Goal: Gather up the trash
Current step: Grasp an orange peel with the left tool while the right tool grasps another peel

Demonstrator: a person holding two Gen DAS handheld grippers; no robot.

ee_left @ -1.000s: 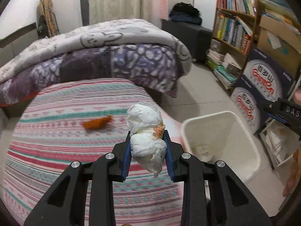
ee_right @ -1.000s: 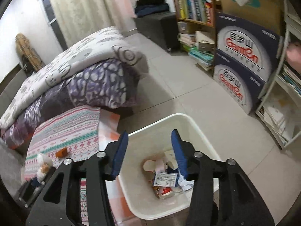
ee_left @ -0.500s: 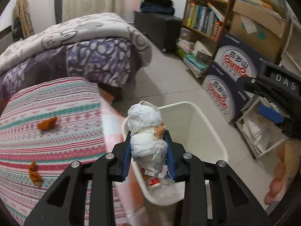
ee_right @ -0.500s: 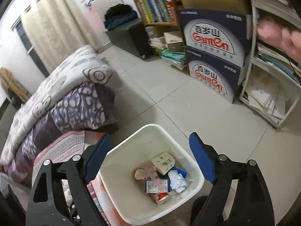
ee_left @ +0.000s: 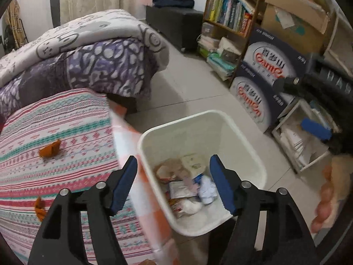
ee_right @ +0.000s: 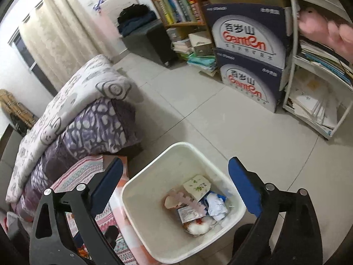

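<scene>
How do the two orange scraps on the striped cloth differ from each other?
The upper orange scrap looks bigger and broader; the lower orange scrap is thin and narrow. The upper scrap lies further into the striped cloth, while the lower scrap sits close beside the left claw, whose jaws stand open over the white bin. Both are orange, lie loose on the cloth, and are not yet collected.

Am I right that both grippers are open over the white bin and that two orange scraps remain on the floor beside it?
Not quite: the orange scraps lie on the striped blanket, not the floor, as the left wrist view shows. The rest holds: the left gripper and right gripper have their jaws spread apart over the white bin.
</scene>
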